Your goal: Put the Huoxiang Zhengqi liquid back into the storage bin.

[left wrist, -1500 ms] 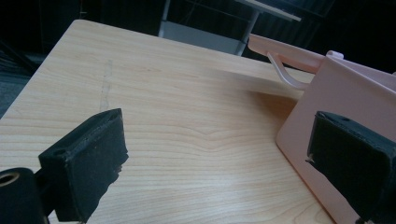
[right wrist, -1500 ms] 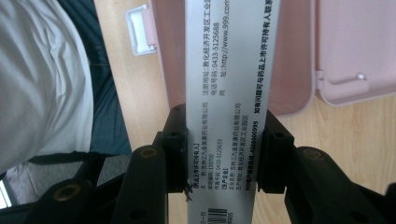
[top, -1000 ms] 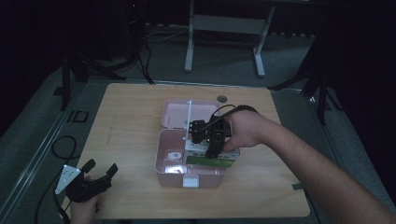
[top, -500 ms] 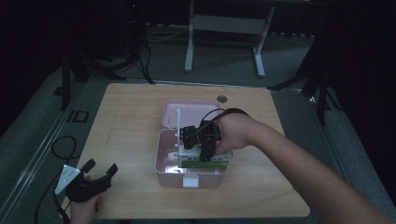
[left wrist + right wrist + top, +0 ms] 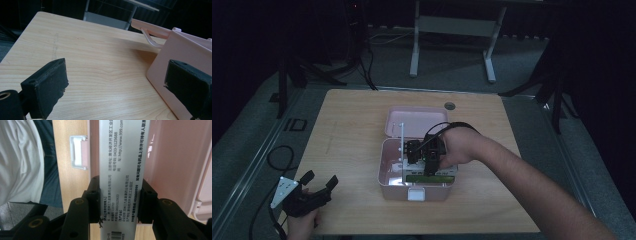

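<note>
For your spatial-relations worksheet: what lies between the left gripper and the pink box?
Bare wooden table alone separates the left gripper from the pink box, plain in the high view.

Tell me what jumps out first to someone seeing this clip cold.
The right gripper, over the open pink box mid-table, is clamped on a grey printed carton. The left gripper rests open at the table's near left corner.

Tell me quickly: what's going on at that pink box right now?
Right tongs clamped on white printed carton, low inside open pink plastic box. Left tongs open, idle on wooden table. Nothing blocking.
</note>
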Tool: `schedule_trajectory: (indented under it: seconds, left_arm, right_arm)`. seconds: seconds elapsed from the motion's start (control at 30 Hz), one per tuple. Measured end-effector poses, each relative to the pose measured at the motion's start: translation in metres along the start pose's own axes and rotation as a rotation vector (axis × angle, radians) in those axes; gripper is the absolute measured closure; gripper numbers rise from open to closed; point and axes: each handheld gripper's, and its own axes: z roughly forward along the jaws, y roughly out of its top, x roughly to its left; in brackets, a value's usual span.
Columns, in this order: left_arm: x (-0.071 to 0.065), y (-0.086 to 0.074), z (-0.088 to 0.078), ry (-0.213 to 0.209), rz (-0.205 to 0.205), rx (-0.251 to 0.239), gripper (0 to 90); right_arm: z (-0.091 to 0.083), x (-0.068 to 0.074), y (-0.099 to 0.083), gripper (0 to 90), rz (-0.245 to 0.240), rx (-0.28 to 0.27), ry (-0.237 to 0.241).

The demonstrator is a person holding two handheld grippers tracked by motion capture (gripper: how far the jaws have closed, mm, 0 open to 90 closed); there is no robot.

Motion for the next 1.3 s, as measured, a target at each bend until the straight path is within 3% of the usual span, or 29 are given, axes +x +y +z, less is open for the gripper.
schedule_trajectory:
  seconds: [0.57,1.3]
  left_arm:
    - [0.002,0.0,0.0,0.001,-0.01,-0.006,4.8]
    - [0.002,0.0,0.001,-0.001,-0.004,0.002,4.8]
  right_arm:
    - [0.032,-0.008,0.0,61.9,0.029,0.004,0.024]
    - [0.067,-0.015,0.002,61.9,0.021,0.021,0.045]
